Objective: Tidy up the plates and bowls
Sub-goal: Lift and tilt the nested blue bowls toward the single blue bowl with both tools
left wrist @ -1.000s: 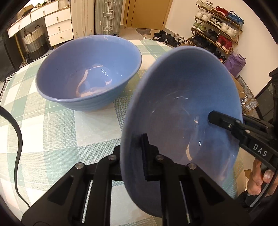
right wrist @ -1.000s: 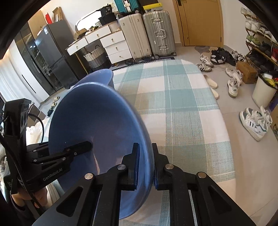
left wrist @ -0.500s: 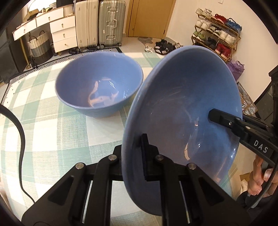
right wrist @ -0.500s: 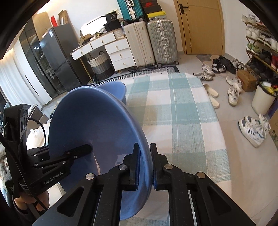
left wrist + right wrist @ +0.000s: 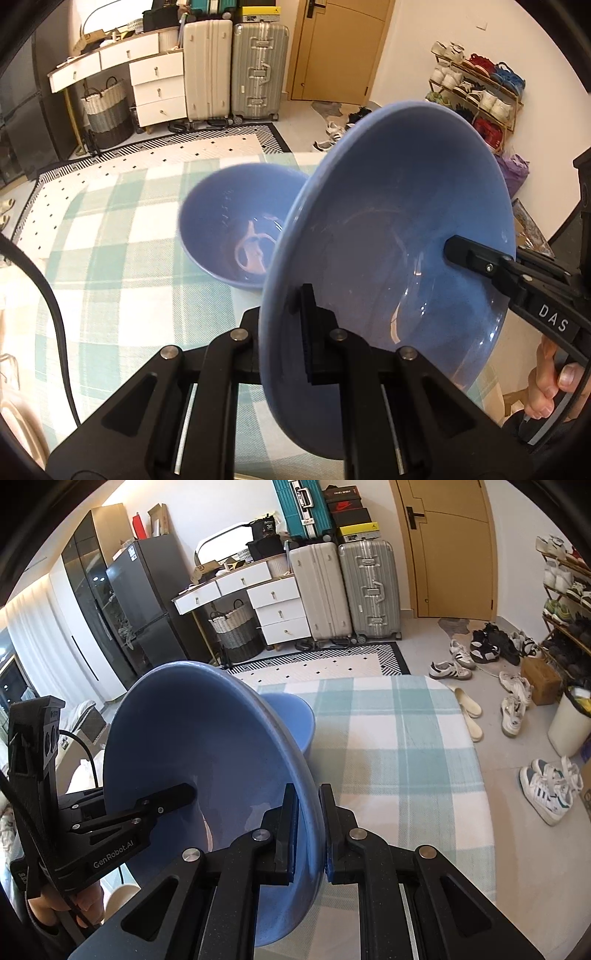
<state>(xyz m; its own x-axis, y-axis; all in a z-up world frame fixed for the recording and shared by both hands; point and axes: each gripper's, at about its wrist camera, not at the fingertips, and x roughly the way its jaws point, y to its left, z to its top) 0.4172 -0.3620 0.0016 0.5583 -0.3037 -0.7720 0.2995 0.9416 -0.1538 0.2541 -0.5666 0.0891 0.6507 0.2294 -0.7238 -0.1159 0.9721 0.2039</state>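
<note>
Wide shallow blue bowl (image 5: pixel 399 229) held in the air above the table, tilted on edge, rim clamped at two opposite sides: left gripper (image 5: pixel 284 332) clenched on the near rim in its own view, right gripper (image 5: pixel 308 830) clenched on the rim opposite. Glazed ceramic by the look: judged stiff, fairly heavy, slippery, chips easily; a thin rim is the only hold, so two grips suit it. Deeper blue bowl (image 5: pixel 236 225) sits on the table just behind, likely the stacking mate. Surface: green-and-white checked cloth (image 5: pixel 399 746), soft, may cushion a set-down. Room beyond: suitcases (image 5: pixel 343 594), white drawers (image 5: pixel 277 605), shoes on the floor (image 5: pixel 491 686).
</note>
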